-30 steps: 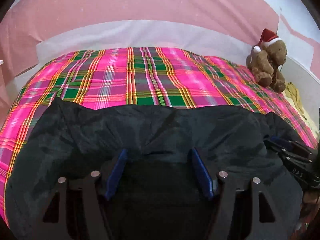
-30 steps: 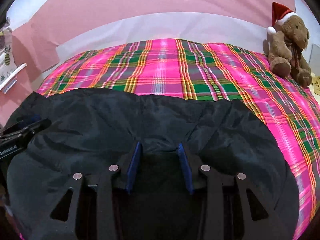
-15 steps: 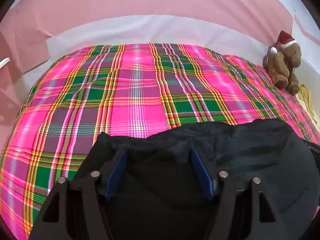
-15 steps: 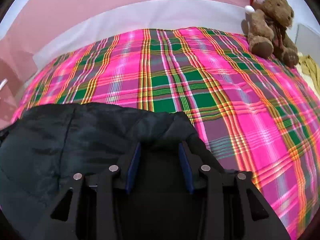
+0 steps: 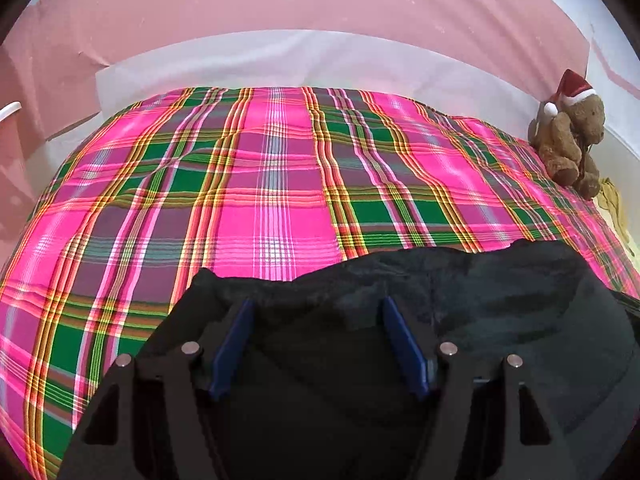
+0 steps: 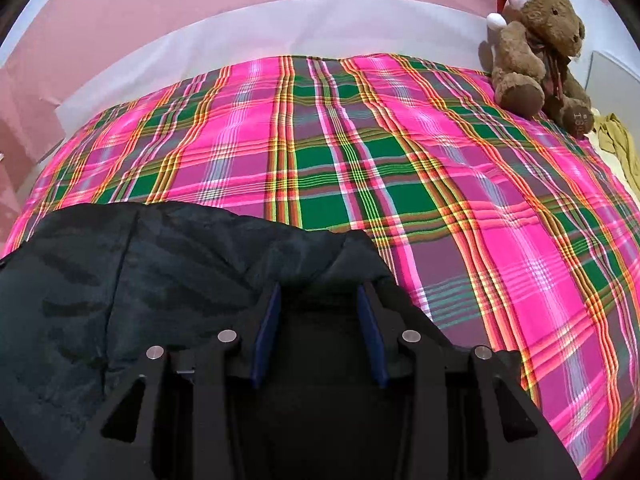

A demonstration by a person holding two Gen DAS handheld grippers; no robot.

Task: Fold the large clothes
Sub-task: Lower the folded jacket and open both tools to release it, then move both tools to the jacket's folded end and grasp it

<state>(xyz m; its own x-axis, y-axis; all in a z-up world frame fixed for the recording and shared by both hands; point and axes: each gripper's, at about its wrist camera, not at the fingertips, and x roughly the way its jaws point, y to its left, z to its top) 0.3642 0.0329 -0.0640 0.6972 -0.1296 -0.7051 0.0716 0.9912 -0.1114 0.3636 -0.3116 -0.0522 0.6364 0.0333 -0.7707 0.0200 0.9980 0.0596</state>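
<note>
Since the earlier frames your dark garment [image 5: 460,292] has drawn back toward you: it covered a wide band of the plaid bedspread [image 5: 280,200] then, and now only its far edge shows near the bottom of both wrist views, with much more plaid bare beyond it. On the left view the cloth runs from 6 o'clock toward 3 o'clock; on the right view it lies from 6 toward 9 o'clock. The teddy bear [image 6: 536,48] sits at 2 o'clock, well apart from the cloth.

Watch for a loose edge. The fabric looks slick and puffy, so if one side slips the fold line may come out skewed or bunched, and a wrinkle on the bedspread could drag with it.

Your left hand-held gripper [image 5: 316,344] has its blue pads standing fairly wide, with dark cloth bunched between them; whether the pads press on it I cannot tell. Your right hand-held gripper [image 6: 320,332] sits narrower, cloth also filling the gap, and again I cannot tell if the grip is firm
</note>
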